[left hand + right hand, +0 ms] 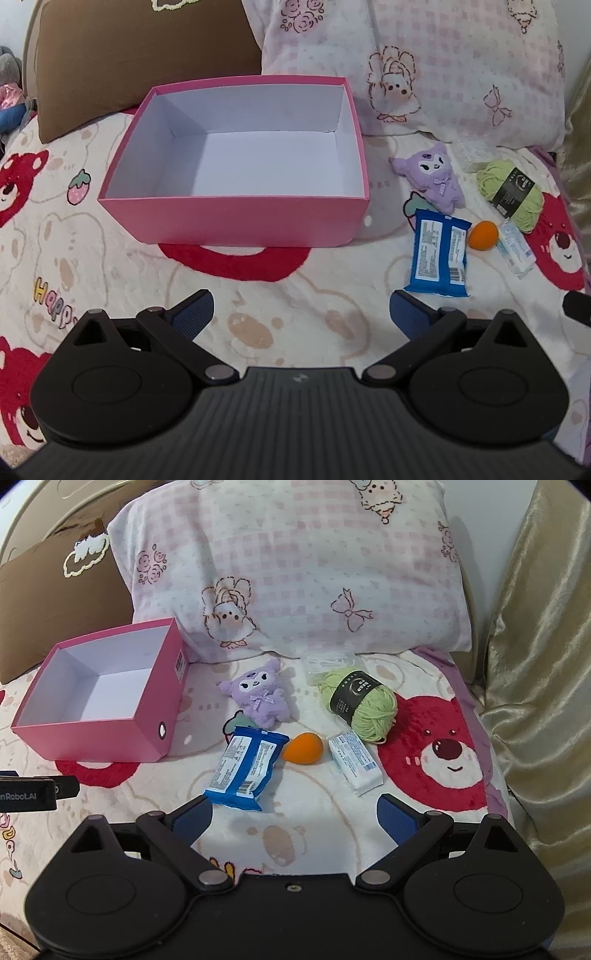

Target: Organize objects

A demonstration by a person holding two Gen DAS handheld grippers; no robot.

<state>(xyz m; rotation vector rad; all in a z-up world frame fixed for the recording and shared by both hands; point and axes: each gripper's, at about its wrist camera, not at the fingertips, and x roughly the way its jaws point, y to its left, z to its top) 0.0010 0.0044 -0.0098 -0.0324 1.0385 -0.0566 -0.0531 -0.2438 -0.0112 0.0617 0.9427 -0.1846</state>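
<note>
Box (236, 218) sitting empty on blanket (295, 295); plush (258, 698), yarn (364, 705), packet (245, 766) lying beside. Left gripper (301, 310), right gripper (293, 818) hovering wide open, gripping nothing.

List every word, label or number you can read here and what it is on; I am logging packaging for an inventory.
"Happ", cut off: blanket.
"nRobot.AI", cut off: the left tool's body.
Blue packet: barcode and fine print, too small to read.
White packet: print too small.
Green yarn: black band, text blurred.
Pink box: QR code sticker, no legible text.
</note>
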